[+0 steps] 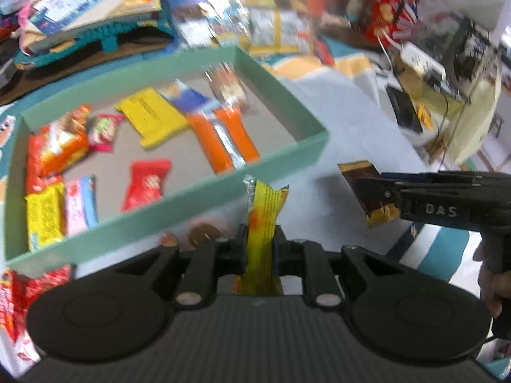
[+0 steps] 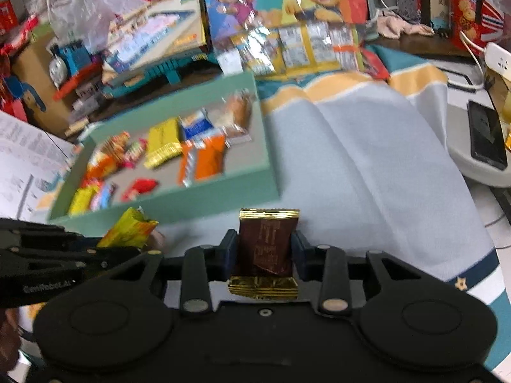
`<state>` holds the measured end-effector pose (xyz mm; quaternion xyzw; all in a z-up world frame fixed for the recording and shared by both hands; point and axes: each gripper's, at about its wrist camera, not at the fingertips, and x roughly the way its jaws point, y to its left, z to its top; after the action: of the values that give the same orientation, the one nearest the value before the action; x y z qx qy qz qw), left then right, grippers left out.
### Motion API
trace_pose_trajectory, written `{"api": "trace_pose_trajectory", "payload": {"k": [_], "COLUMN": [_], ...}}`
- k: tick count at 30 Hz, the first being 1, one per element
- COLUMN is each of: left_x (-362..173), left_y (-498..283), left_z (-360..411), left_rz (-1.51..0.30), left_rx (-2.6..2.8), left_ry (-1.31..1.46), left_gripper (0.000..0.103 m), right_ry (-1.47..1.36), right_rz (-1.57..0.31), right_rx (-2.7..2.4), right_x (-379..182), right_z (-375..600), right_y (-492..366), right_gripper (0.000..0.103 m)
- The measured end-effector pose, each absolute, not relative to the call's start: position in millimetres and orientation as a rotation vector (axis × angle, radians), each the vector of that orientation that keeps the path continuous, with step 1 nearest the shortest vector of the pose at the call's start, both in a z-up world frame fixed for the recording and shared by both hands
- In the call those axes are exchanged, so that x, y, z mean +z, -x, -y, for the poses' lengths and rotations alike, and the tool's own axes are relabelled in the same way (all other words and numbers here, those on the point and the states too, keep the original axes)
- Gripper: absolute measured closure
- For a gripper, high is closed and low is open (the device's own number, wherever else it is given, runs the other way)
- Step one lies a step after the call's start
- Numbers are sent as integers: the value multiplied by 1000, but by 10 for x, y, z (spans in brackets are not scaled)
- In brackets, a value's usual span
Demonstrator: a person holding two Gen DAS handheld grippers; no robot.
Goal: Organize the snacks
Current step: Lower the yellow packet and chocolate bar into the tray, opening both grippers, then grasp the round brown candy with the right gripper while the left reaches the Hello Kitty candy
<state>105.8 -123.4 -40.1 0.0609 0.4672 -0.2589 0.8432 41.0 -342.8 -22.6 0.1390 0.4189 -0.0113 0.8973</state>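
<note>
Left wrist view: with left tongs (image 1: pixel 260 239) pinching a yellow foil snack packet (image 1: pixel 263 220) and right tongs (image 2: pixel 264 245) pinching a brown gold-edged wrapper (image 2: pixel 266 242), both are best lifted clear of the green cardboard tray's (image 1: pixel 281 156) near wall before release.

We see snacks (image 1: pixel 153 118) in the tray (image 1: pixel 287 156), tray on the cloth (image 2: pixel 367 146), boxes (image 2: pixel 159 35) behind it.
</note>
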Motion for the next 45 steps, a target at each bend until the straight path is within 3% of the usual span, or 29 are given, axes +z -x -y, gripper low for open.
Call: {"api": "trace_pose_trajectory", "payload": {"k": [12,30,32,33,34,35,36,40,45], "left_x": [42,-385,-413,-434,-445,-452,-455,-453,-408], "left_y": [-1742,-2300,-2325,-2332,-2335,-2330,-2314,-2274,-2162], "left_z": [895,1120,1124,1122,1120,1109,1093,1018,932], "left_rz": [-879,-969,-973,-976,-979,-974,-963,-974,-977], "left_rx": [-417,-406,-402,-399,-391,-373,-348,-323,-312], "left_ry": [-43,-36,-33,-31,-29,-29,-30,-11,-11], "left_gripper": [88,88,77,52,37,15,5,2,1], "right_ry": [-262,-261,-264,-266,-275,-290,-302,-297,-294], "right_rz": [-782,-857,-856,-854,-854,-846,-830,-807,-813], "right_rx": [37,20,9,0,-5,-7,-13,-24,-23], "right_x": [282,-55,-73,-73,-72,-61,-46,16,69], "right_z": [3258,3185,3192,3200,3211,3225,3242,3246,3210], "right_y": [-994,-1661,-1686,-1689,-1692,-1678,-1657,-1607,-1541], "right_gripper": [68,67,62,56,33,14,9,0,0]}}
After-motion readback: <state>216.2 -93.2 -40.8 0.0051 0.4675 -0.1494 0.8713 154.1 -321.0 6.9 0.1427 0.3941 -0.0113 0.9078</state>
